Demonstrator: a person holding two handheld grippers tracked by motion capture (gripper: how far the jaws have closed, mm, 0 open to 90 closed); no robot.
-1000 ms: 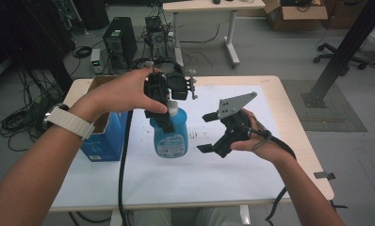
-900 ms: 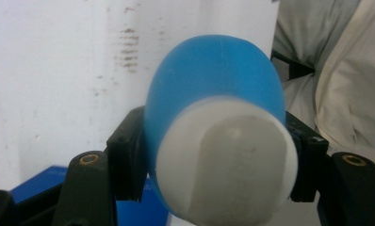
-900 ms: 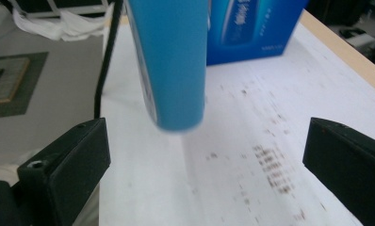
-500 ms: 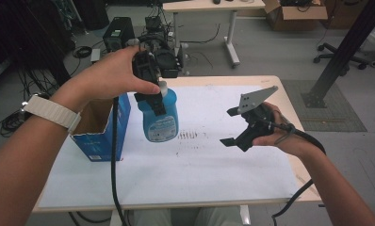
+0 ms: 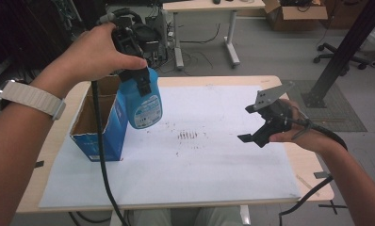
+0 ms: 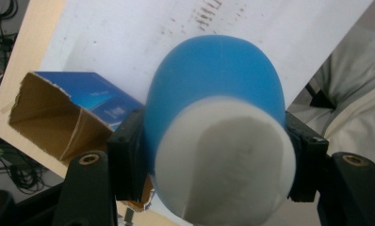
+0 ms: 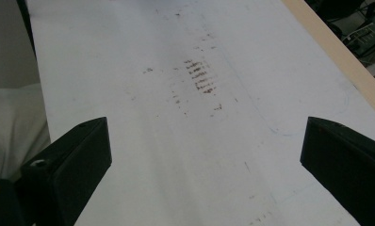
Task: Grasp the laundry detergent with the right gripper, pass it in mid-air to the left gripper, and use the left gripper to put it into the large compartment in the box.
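White paper [image 5: 214, 160] bearing dark smudges [image 5: 188, 135] is covering the wooden bench [image 5: 313, 174]; desks and cables are crowding the room behind. The left hand-held gripper [image 5: 141, 84] is clamping a blue bottle [image 5: 145, 106] in the air beside the open box [image 5: 98, 127], hiding its cap. The right hand-held gripper [image 5: 256, 125] is gaping wide, empty.

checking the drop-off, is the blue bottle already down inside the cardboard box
No, the blue bottle hangs in the air clamped in the left gripper, beside and above the open cardboard box.
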